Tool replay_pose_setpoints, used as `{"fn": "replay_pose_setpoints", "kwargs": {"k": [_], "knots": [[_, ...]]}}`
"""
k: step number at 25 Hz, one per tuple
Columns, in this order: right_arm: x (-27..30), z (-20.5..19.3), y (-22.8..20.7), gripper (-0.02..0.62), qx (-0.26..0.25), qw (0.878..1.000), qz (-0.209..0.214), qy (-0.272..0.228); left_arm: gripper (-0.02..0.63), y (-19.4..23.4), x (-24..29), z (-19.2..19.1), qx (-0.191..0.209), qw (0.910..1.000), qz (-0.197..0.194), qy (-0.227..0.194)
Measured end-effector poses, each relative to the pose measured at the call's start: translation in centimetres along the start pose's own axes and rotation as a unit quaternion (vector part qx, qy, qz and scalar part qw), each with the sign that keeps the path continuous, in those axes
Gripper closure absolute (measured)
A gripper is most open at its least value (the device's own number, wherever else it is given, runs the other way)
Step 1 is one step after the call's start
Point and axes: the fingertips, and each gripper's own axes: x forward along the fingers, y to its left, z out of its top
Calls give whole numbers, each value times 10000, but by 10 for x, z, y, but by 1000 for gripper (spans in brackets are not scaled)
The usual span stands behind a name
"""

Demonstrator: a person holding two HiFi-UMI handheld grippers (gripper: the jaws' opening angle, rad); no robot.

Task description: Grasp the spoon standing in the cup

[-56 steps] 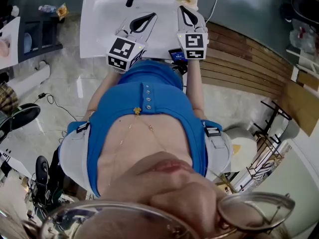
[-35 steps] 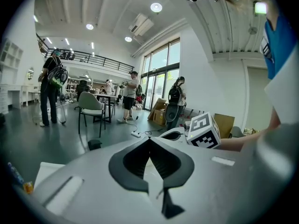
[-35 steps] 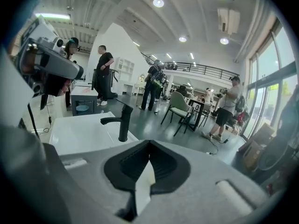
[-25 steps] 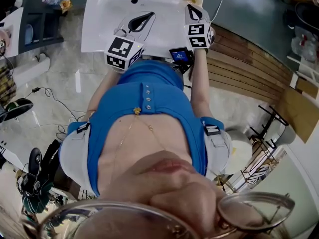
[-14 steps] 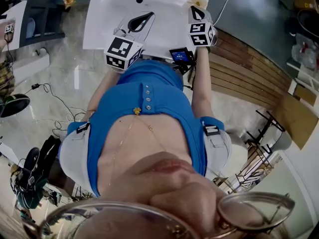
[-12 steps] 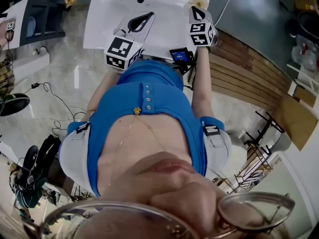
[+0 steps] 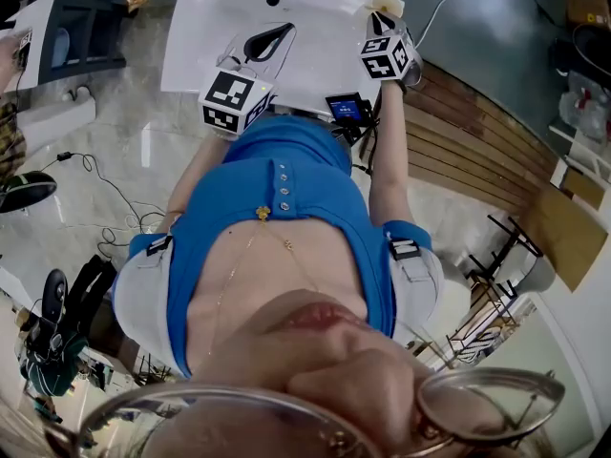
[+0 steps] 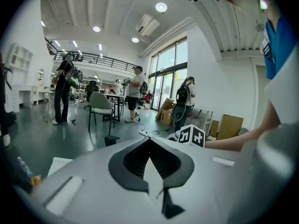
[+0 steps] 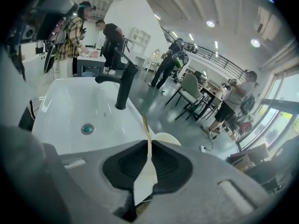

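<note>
In the right gripper view my right gripper point(image 9: 149, 143) is shut on a cream spoon point(image 9: 145, 174). The spoon's thin end sticks out past the jaw tips and its broad end lies toward the camera. A cream cup point(image 9: 162, 138) sits just beyond the tips, partly hidden by the jaws. In the head view the right gripper point(image 7: 381, 19) is at the cup point(image 7: 388, 3) on the white sink's point(image 7: 200, 27) far right corner. My left gripper point(image 7: 264, 42) hovers over the sink's near edge, shut with nothing between its jaws point(image 8: 149, 140).
A black faucet point(image 9: 123, 84) stands at the back of the basin, with a green drain point(image 9: 87, 129) in its floor. A small device with a blue screen point(image 7: 346, 108) hangs at the sink's near edge. Wooden slats point(image 7: 477, 151) lie to the right. Several people stand in the room behind.
My right gripper has moved away from me and to the right, from beside the left gripper to the cup at the sink's corner, and has turned. The left gripper has stayed put.
</note>
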Motion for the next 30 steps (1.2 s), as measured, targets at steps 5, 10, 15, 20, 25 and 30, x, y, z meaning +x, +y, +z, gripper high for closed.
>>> {"fn": "replay_pose_setpoints", "kwargs": {"k": [5,10,15,20,25,30], "knots": [[5,-2,-1,569,-77,9999,19,64,604,0,0,0,-11,10000,10,-3],[9,-3,-1,569,-52,9999,75,53,604,-1,-1,-2,-31,10000,40,7],[13,-1,-2,569,0,10000,61,-8,604,1,-3,-3,-43,9999,94,14],[15,0,-3,571,58,10000,30,-39,604,2,-5,-4,-43,9999,118,18],[13,0,-6,581,39,9999,-30,-109,604,1,-3,-4,-32,9999,99,20],[10,-1,-10,586,-26,9997,-148,-167,604,-1,-1,-4,-15,10000,49,17]]}}
